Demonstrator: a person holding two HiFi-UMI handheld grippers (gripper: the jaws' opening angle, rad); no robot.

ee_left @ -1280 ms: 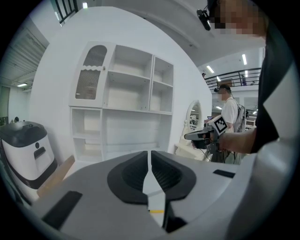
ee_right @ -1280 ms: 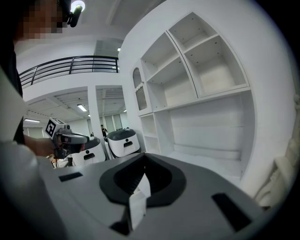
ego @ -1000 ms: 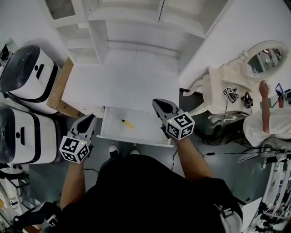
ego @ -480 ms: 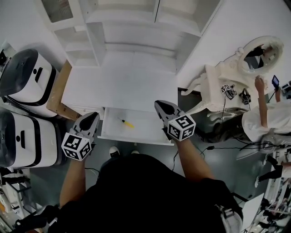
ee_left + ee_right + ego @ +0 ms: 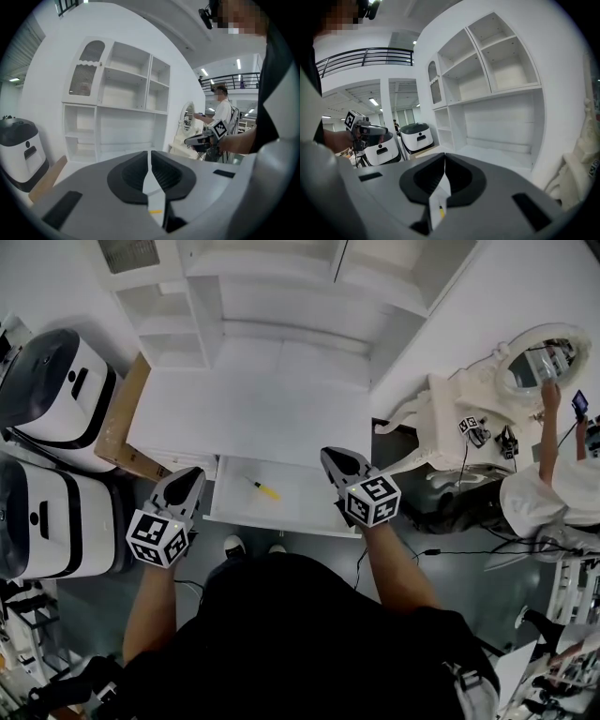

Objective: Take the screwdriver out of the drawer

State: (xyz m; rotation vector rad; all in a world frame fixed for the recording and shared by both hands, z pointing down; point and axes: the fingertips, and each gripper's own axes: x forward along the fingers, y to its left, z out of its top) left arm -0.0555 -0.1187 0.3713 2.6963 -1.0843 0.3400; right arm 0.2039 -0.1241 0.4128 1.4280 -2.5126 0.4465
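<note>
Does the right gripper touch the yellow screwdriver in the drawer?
Apart. The head view shows bare drawer floor between the right gripper and the screwdriver.

Bright even light, sharp, fisheye edges

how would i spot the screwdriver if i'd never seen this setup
Find the big white shelf unit with its flat desktop; a shallow white drawer is pulled open under its front edge. The screwdriver lies in the drawer's left half: small, yellow handle, dark shaft, the only thing seen in there.
</note>
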